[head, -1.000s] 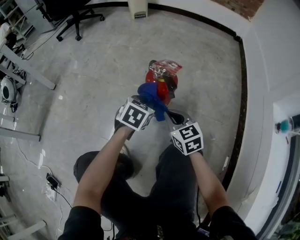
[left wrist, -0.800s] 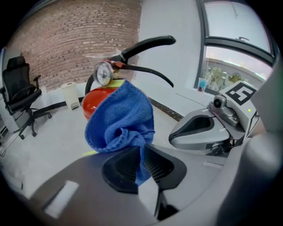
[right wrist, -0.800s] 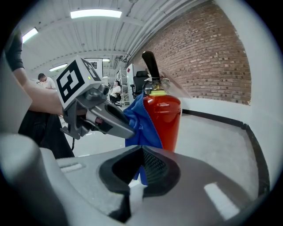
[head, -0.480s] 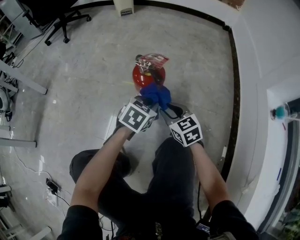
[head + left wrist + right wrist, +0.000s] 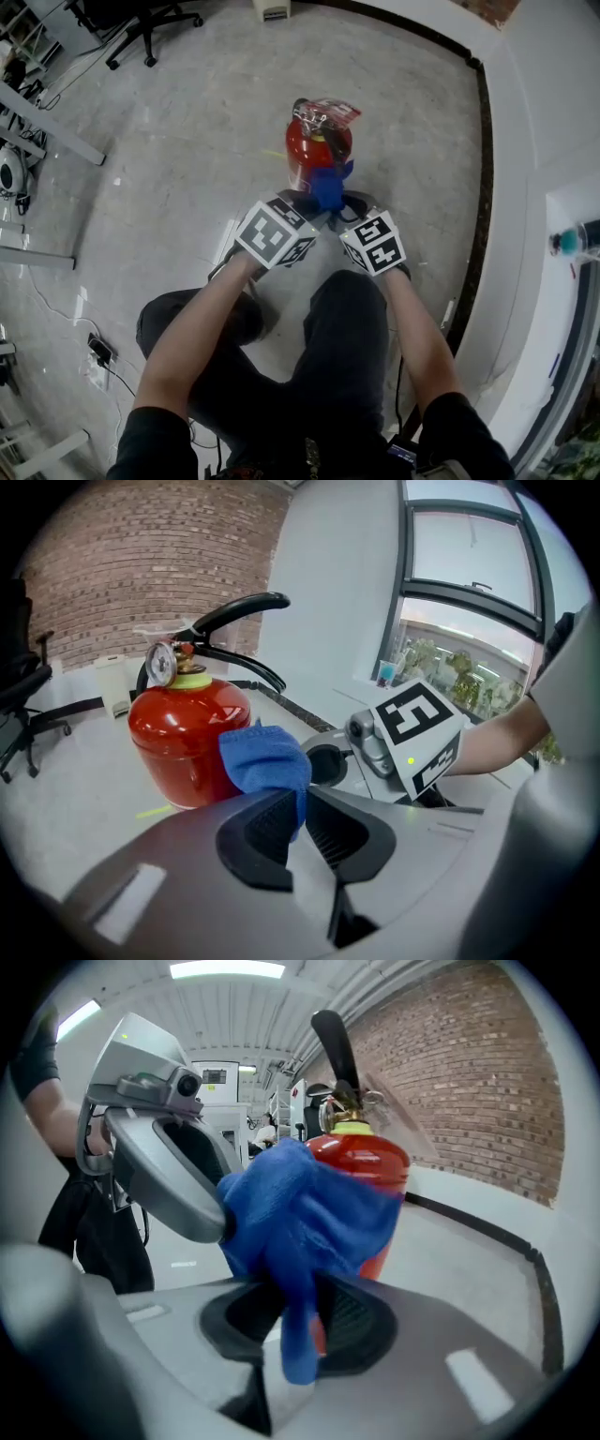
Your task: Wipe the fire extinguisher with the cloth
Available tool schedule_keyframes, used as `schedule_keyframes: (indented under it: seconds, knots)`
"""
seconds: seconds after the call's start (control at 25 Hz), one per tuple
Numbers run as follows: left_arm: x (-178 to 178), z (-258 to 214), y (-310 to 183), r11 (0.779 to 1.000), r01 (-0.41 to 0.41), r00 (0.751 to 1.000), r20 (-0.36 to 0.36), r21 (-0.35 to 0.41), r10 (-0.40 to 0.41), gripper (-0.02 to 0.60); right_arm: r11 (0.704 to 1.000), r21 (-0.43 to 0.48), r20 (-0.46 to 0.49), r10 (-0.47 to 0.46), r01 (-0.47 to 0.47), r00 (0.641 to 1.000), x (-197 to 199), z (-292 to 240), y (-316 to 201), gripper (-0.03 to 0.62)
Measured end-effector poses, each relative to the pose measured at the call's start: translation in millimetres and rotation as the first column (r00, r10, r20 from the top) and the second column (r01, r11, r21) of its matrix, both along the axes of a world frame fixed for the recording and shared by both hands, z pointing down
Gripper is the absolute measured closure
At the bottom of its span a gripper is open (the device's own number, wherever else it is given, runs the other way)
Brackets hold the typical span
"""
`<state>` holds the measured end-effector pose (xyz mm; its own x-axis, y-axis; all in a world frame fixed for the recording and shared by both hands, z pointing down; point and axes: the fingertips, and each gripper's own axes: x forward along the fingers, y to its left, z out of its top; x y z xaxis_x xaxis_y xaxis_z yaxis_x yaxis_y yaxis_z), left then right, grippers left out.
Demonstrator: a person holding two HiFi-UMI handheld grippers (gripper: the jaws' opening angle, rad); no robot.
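A red fire extinguisher (image 5: 314,148) with a black handle and a gauge stands on the grey floor; it also shows in the left gripper view (image 5: 186,731) and the right gripper view (image 5: 373,1168). A blue cloth (image 5: 328,186) lies against its near side. My left gripper (image 5: 314,201) is shut on the cloth (image 5: 267,761), pinching one end between its pads (image 5: 298,803). My right gripper (image 5: 352,202) sits just right of it. Its jaws (image 5: 300,1312) have just been opening and now stand wide, the cloth (image 5: 300,1218) hanging loosely between them.
A white wall with a black baseboard (image 5: 483,187) runs close along the right. An office chair (image 5: 141,23) and desk legs (image 5: 56,131) stand at the far left. A power strip (image 5: 98,352) lies at the left near the person's legs (image 5: 347,328).
The left gripper has carried the cloth from the extinguisher's left flank round to its near side, and the two grippers have drawn closer together.
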<state>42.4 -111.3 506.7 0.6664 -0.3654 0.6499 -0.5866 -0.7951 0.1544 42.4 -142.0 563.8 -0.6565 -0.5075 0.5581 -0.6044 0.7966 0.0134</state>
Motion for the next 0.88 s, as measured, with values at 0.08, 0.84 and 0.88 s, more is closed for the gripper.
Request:
schedule_keyframes:
  seconds: [0.08, 0.84, 0.88]
  knots:
    - [-7, 5, 1, 1.0, -0.016, 0.999, 0.048, 0.024, 0.014, 0.546, 1.0, 0.001, -0.007, -0.017, 0.017, 1.0, -4, -1, 3, 0.566]
    - [22, 25, -1, 0.948, -0.268, 0.946, 0.232, 0.169, 0.226, 0.232, 0.999, -0.02, 0.122, -0.03, 0.033, 0.992, 34, -68, 14, 0.569]
    - [26, 25, -2, 0.947, -0.271, 0.948, 0.217, 0.172, 0.232, 0.232, 0.999, -0.024, 0.146, -0.04, 0.044, 0.988, 33, -75, 17, 0.569]
